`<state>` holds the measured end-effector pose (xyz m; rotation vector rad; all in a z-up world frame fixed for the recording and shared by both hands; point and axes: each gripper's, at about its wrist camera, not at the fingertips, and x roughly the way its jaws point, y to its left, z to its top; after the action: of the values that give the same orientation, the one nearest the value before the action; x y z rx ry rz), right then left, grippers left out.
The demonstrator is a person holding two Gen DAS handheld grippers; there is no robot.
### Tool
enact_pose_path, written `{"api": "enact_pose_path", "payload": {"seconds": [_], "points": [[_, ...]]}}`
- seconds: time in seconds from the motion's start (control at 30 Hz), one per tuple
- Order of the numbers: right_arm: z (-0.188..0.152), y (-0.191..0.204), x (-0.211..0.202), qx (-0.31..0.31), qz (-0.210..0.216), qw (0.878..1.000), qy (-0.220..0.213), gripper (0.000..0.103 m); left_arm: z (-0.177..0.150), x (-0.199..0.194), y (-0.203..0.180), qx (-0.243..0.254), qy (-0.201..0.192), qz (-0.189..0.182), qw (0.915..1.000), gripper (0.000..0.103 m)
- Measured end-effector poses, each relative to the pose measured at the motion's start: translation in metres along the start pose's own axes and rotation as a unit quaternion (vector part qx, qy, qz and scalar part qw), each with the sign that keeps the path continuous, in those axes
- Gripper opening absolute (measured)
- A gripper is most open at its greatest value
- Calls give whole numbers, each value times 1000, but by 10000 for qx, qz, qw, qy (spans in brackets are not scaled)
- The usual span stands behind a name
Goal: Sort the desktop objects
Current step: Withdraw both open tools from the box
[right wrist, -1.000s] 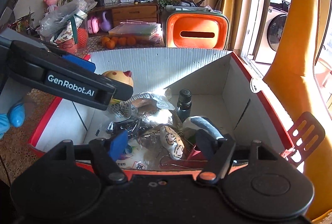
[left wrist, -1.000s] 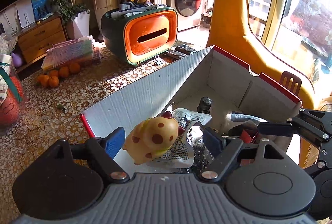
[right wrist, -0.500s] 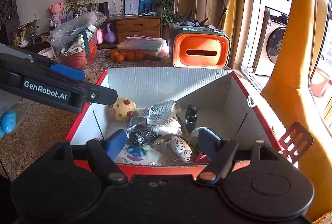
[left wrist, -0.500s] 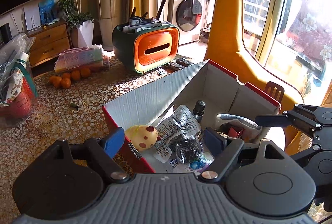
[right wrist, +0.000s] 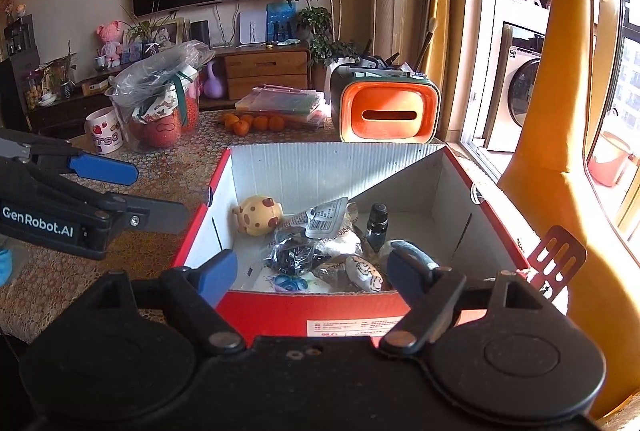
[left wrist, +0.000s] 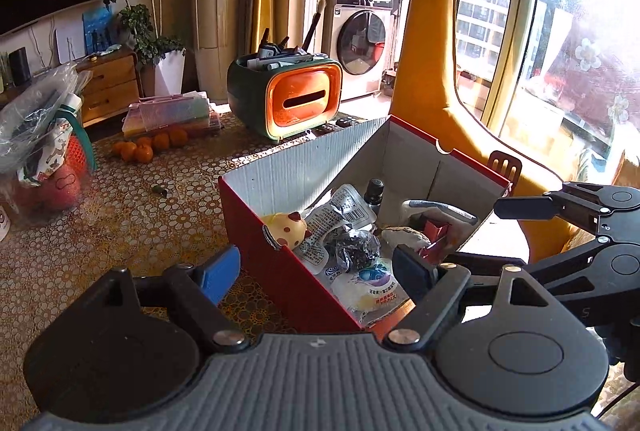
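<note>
Right wrist view picks up the box's [right wrist: 404,167] red front with its white label, plus the white mug [right wrist: 105,131] on the table; the left wrist view catches the washing machine [left wrist: 366,47] square-on instead. Corrugated white walls inside the box, and in there the glossy yellow spotted toy [right wrist: 258,214] sits at the left end beside crinkly foil packets [right wrist: 326,219] and a dark little bottle [right wrist: 377,221]. Left gripper [left wrist: 316,273] hovers at the box's near corner, jaws spread, empty. Right gripper [right wrist: 310,271] hangs at the front wall, jaws wide, nothing held.
</note>
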<state>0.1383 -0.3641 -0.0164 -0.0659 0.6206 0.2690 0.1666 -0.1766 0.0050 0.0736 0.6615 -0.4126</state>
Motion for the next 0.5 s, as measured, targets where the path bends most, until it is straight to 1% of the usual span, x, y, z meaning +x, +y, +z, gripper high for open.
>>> {"api": "enact_pose_path", "payload": {"seconds": [0.17, 0.23, 0.37, 0.4, 0.43, 0.5], "points": [[-5, 4, -13, 72, -9, 9999, -108, 86, -10, -17, 3, -18, -101, -8, 9999, 83], [-6, 5, -18, 142, 16, 9998, -169, 89, -14, -23, 3, -9, -144, 19, 9999, 83], [-9, 11, -29, 225, -9, 9992, -332, 92, -22, -31, 5, -40, -166, 41, 9998, 93], [-9, 12, -31, 235, 5, 9991, -350, 94, -24, -33, 6, -63, -167, 40, 9998, 95], [-10, 14, -33, 241, 27, 9990, -376, 97, -25, -34, 7, -88, -159, 28, 9998, 99], [-12, 16, -37, 246, 43, 9988, -433, 99, -29, -38, 9, -152, -167, 41, 9997, 101]]}}
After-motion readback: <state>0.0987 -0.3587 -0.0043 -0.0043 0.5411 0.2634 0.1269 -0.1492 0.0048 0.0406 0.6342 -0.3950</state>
